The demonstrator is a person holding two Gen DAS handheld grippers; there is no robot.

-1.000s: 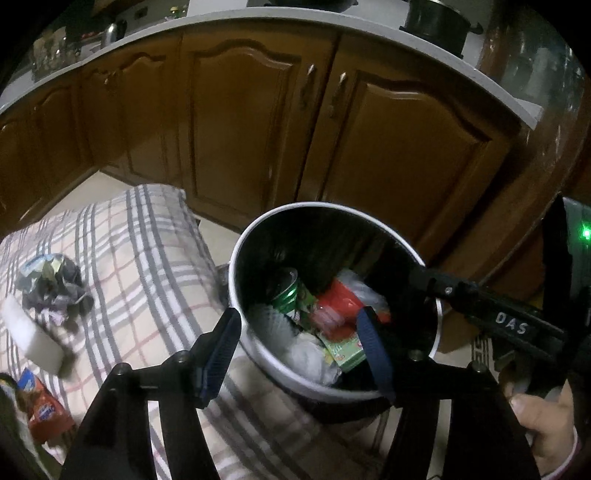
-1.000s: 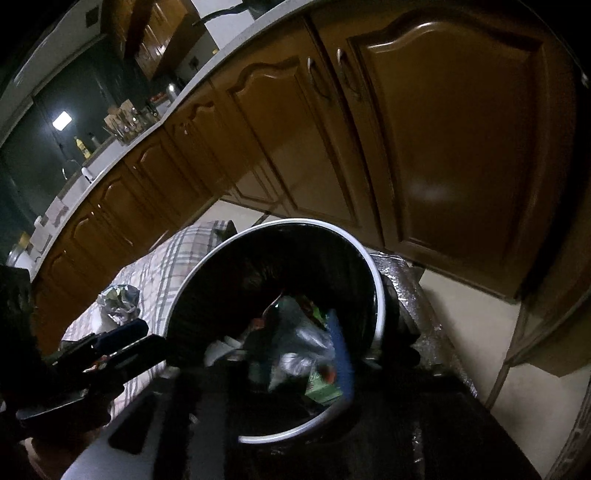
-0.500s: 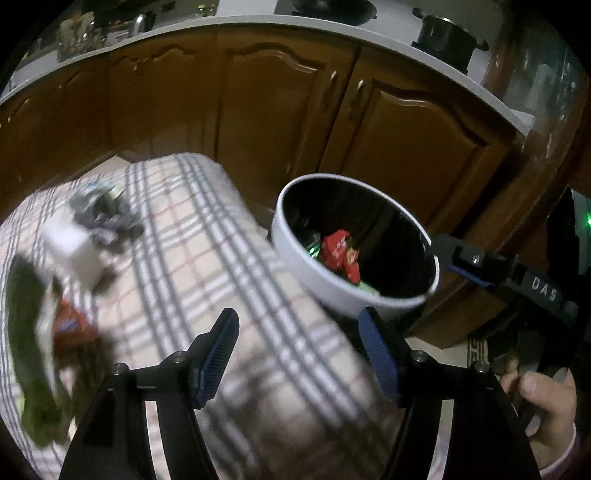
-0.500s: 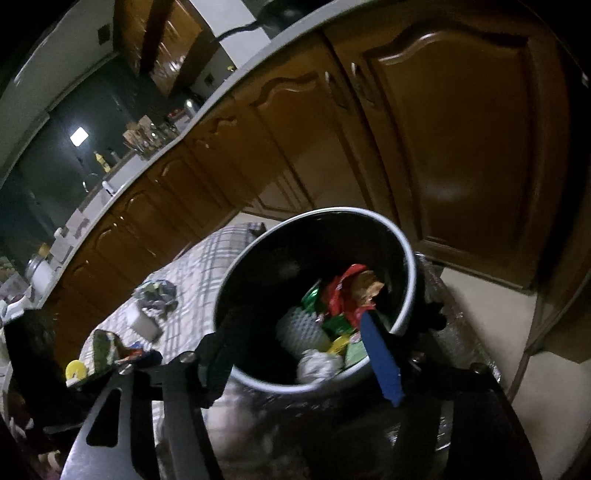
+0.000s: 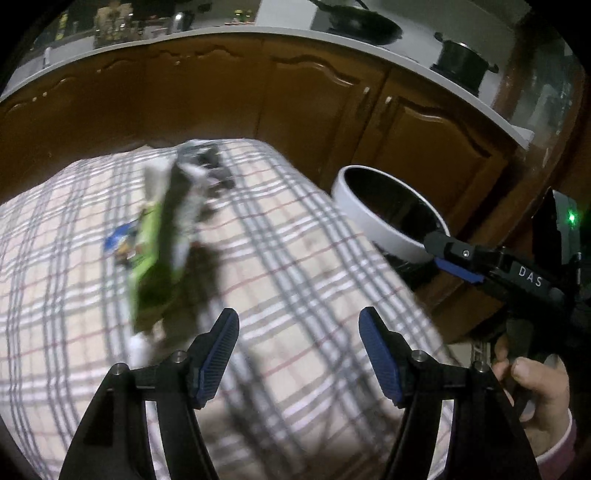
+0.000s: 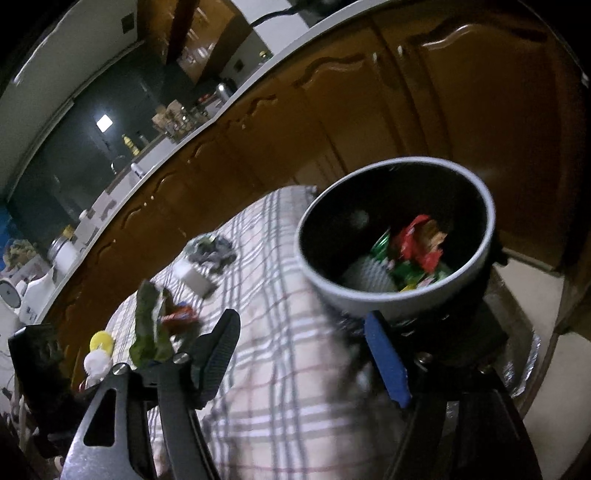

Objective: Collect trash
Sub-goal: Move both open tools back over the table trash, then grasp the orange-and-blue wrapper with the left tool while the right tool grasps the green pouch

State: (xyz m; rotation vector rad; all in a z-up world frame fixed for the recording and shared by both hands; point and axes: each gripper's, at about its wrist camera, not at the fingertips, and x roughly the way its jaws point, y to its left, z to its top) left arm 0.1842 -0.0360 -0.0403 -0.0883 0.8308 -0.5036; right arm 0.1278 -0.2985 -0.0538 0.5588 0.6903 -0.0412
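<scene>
Trash lies on the checked cloth point(image 5: 303, 258) covering the surface, with more in the bin point(image 6: 369, 295) at the far right edge, beyond the right gripper point(image 6: 306, 354), whose fingers stand wide with nothing between them. A blurred green wrapper point(image 5: 155, 266) lies left of and beyond the left gripper point(image 5: 299, 350), whose fingers also stand wide and hold nothing. A crumpled grey wad point(image 5: 210, 173) sits farther off.

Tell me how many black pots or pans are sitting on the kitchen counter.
2. A wide pan sits at the top centre of the left wrist view, and a black pot stands to its right. Others may be hidden.
</scene>
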